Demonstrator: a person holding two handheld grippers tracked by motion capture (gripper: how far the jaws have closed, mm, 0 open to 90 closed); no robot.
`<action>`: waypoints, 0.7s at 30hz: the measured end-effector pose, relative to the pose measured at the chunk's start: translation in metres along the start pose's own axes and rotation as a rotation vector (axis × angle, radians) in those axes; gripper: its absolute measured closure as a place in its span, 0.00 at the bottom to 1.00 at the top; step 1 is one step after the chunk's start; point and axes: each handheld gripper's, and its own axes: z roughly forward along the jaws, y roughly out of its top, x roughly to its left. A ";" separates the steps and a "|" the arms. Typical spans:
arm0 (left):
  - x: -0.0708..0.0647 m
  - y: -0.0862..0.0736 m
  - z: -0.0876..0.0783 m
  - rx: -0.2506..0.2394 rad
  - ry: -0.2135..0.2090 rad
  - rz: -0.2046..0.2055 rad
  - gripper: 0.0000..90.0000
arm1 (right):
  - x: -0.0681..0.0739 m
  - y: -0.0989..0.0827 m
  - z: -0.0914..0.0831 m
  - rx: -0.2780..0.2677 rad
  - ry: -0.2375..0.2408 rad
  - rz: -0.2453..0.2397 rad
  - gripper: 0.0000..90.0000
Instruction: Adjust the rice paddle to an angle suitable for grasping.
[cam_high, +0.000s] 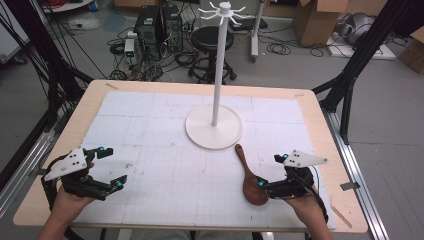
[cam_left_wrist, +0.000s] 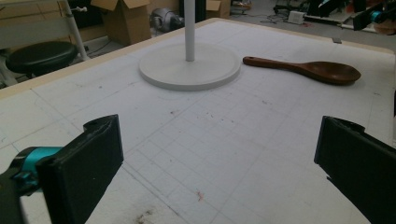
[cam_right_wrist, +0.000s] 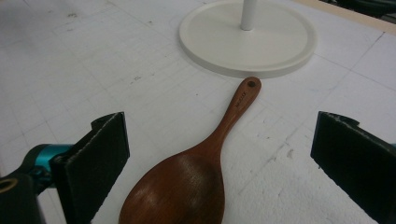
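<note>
On the white gridded table mat (cam_high: 165, 150), your right gripper (cam_high: 270, 172) sits low with jaws spread wide and empty over the bowl of the wooden spoon (cam_right_wrist: 201, 172), while your left gripper (cam_high: 111, 167), equally wide and empty, rests well apart from it.

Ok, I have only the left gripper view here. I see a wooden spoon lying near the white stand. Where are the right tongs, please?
Observer: The right tongs are at the bowl end of the wooden spoon, wide open, with the bowl lying between the jaws.
Operator: And what is at the top of the stand? My view cuts the pole.
Observer: The white stand ends in a ring of short hooks.
Operator: Is anything marked on the spoon?
Observer: The right gripper view shows small engraved lettering on the handle, too small to read.
</note>
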 end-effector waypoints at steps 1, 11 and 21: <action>0.000 0.000 0.000 -0.001 0.000 0.000 0.02 | 0.000 0.001 0.001 0.002 0.001 0.002 0.04; 0.002 -0.001 0.003 0.004 0.001 0.003 0.02 | 0.001 0.009 0.013 0.038 -0.001 0.012 0.04; 0.001 -0.001 0.001 0.001 0.002 0.003 0.02 | 0.004 0.015 0.026 0.066 -0.002 0.011 0.04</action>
